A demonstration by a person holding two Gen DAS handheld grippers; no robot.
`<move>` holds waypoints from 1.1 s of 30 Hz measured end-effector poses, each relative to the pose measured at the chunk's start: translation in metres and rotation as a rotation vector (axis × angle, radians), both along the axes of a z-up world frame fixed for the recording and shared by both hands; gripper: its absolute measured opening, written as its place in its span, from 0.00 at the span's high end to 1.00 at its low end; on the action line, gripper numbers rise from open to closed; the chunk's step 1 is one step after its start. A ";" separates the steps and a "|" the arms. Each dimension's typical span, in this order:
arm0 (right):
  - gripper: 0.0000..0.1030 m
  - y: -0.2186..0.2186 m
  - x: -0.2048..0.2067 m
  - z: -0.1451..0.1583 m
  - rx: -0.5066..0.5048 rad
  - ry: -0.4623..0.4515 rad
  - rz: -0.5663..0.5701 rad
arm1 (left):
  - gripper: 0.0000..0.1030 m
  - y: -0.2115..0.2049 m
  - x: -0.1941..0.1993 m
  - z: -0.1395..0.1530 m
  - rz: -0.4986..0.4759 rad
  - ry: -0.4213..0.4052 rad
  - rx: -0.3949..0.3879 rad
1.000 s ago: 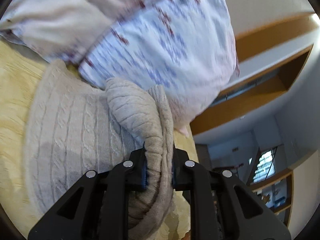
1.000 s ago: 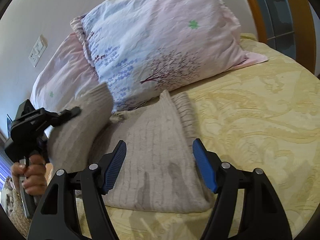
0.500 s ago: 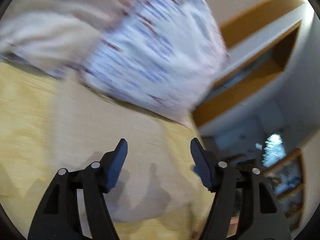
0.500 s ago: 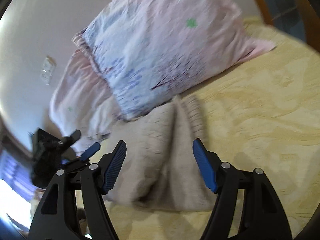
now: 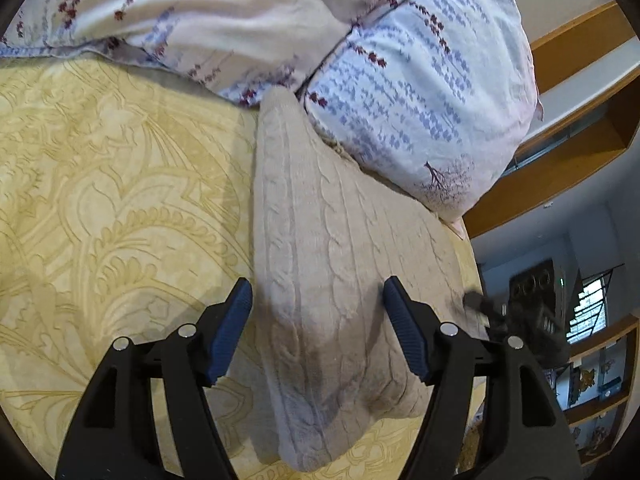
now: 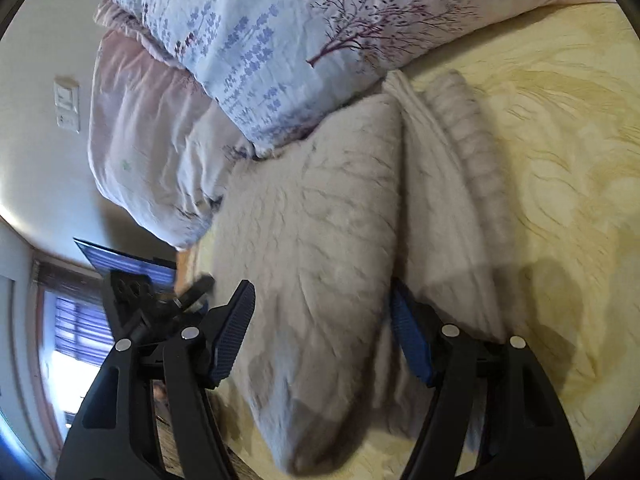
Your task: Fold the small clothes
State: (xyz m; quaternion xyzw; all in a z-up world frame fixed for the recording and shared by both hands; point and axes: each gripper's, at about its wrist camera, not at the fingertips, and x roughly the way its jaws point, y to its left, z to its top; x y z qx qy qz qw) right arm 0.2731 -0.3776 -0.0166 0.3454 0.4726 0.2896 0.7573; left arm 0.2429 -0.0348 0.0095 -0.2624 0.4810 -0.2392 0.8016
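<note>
On the yellow patterned bedspread [image 5: 120, 200] lies one beige cable-knit sweater [image 5: 332, 264], folded, its far end touching two floral pillows [image 5: 420, 92]. Both the left gripper [image 5: 316, 328] and right gripper [image 6: 320, 332] gape wide over it, gripping nothing.

The left gripper [image 5: 316, 320] released the beige sweater [image 5: 332, 280], its jaws spread wide; the lifted fold dropped flat across the garment on the bed [image 5: 112, 208].
</note>
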 end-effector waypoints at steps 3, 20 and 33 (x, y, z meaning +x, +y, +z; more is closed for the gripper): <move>0.48 -0.006 0.018 -0.002 0.042 -0.001 -0.058 | 0.34 -0.002 0.001 -0.003 -0.011 0.008 -0.010; 0.87 0.069 -0.087 0.097 -0.710 -0.900 -0.071 | 0.31 -0.002 -0.003 -0.006 -0.028 0.018 -0.033; 0.90 0.006 -0.052 0.060 -0.782 -0.705 -0.192 | 0.30 -0.032 -0.016 -0.001 -0.149 -0.004 -0.022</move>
